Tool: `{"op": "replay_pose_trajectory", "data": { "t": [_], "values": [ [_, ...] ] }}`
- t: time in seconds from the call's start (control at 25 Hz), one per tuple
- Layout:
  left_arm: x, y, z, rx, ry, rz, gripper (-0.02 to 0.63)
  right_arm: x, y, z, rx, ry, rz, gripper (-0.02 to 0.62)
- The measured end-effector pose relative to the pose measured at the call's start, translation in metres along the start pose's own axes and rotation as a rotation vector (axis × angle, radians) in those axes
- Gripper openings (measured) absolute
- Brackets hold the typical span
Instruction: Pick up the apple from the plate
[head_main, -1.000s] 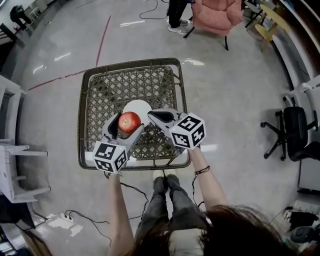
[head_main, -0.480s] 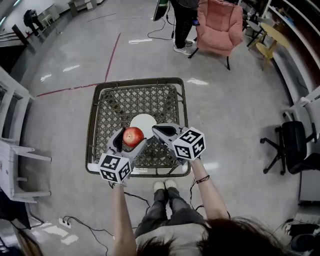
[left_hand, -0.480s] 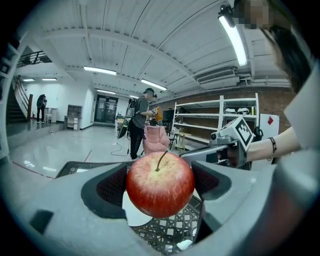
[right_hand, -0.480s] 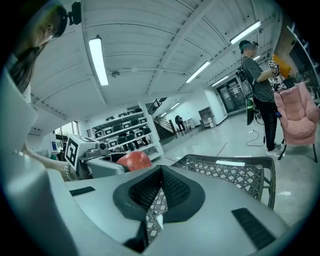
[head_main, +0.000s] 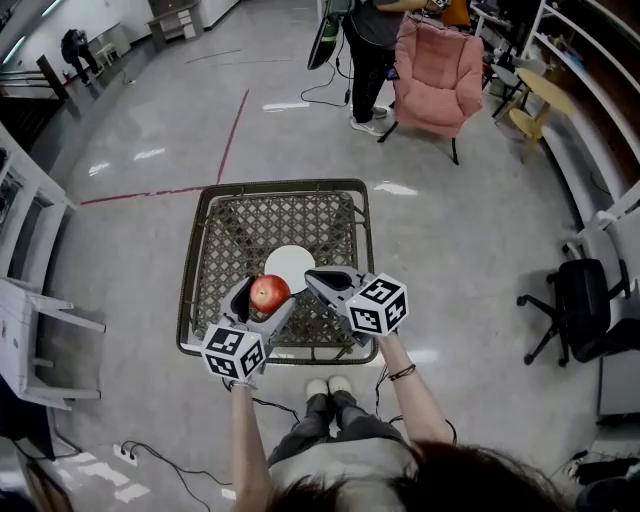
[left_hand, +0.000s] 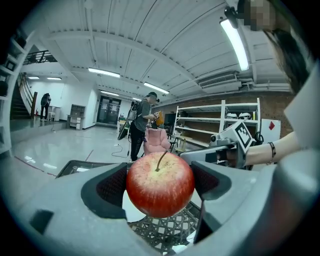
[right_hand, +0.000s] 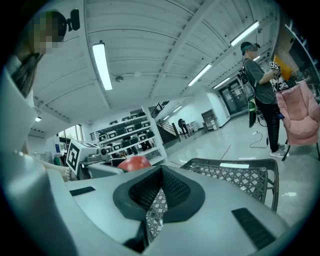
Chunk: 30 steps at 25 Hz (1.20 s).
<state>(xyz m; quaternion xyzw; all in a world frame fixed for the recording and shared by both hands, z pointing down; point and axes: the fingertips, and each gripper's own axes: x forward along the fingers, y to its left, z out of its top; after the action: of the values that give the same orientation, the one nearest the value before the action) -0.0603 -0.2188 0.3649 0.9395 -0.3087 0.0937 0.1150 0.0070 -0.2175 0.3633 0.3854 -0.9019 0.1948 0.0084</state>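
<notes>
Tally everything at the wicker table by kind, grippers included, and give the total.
Apples: 1, the apple
Plates: 1, the white plate
Grippers: 2, the left gripper, shut on the apple, and the right gripper, shut and empty
Tables: 1, the wicker table
Total: 5

Glossy grey floor (head_main: 480, 260), pink armchair (head_main: 432, 70) (far side), strip lights (left_hand: 234, 42) overhead.

left gripper (head_main: 263, 299) clasps the apple (head_main: 269, 292), right gripper (head_main: 312, 278) jaws together.
</notes>
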Motion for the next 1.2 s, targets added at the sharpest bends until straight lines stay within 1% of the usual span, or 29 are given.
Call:
{"op": "replay_pose_trajectory", "data": {
  "t": [0.32, 0.64, 0.96, 1.2],
  "values": [
    [-0.015, -0.007, 0.014, -0.001, -0.037, 0.002, 0.411, -0.002, 0.019, 0.015, -0.026, -0.033, 0.025, 0.009],
    [-0.023, -0.007, 0.024, -0.015, -0.075, 0.012, 0.411, -0.005, 0.026, 0.023, -0.012, -0.063, 0.035, 0.009],
    [-0.026, -0.005, 0.024, -0.024, -0.077, 0.023, 0.411, -0.008, 0.026, 0.024, 0.006, -0.085, 0.033, 0.009],
    [-0.027, -0.005, 0.021, -0.033, -0.076, 0.018, 0.411, -0.009, 0.027, 0.021, 0.006, -0.082, 0.032, 0.009]
  ]
}}
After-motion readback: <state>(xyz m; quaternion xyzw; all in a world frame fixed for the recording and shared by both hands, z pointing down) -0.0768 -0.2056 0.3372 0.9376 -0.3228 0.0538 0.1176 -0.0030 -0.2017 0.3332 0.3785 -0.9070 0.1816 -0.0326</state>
